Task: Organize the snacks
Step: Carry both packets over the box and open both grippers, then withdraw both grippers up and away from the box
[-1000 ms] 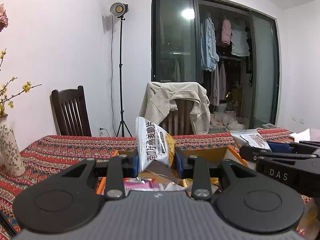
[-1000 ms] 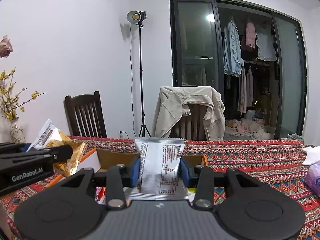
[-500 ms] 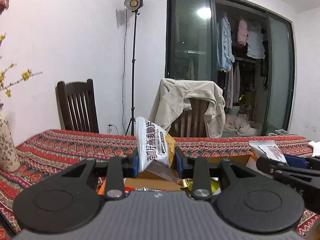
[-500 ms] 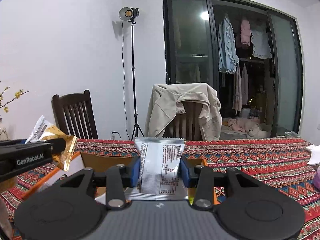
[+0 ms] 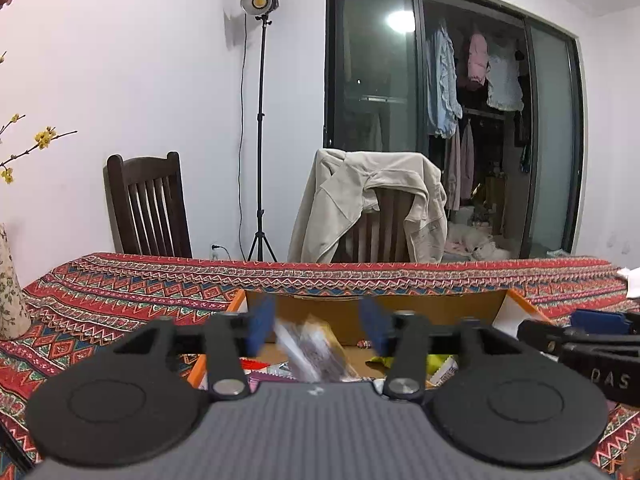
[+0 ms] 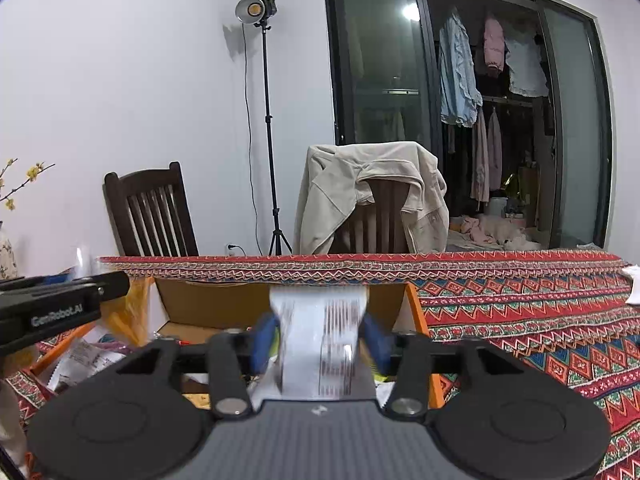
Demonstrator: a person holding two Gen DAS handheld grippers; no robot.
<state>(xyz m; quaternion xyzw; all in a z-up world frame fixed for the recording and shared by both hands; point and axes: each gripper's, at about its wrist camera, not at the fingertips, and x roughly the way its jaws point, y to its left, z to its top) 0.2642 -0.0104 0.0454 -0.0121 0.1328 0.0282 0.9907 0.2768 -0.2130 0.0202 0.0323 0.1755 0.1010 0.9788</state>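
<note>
My left gripper (image 5: 318, 328) hangs over an open cardboard box (image 5: 380, 310) with orange edges, its jaws opening. A white and yellow snack packet (image 5: 316, 354) is a blur below and between the blue pads, free of them and dropping onto several packets in the box. My right gripper (image 6: 320, 342) is over the same box (image 6: 224, 306), jaws opening too. A white printed packet (image 6: 320, 336) is smeared with motion between its pads, which no longer pinch it. Each gripper shows at the edge of the other's view.
The box sits on a table with a red patterned cloth (image 6: 520, 312). Behind the table stand a dark wooden chair (image 5: 148, 208), a chair draped with a beige jacket (image 5: 372, 204) and a light stand (image 5: 260, 128). A vase (image 5: 10, 288) is at the left; white items (image 5: 632, 280) at the far right.
Both grippers were shut on their packets and have sunk toward the box. Now both jaws have spread and the two packets are slipping down out of them.
</note>
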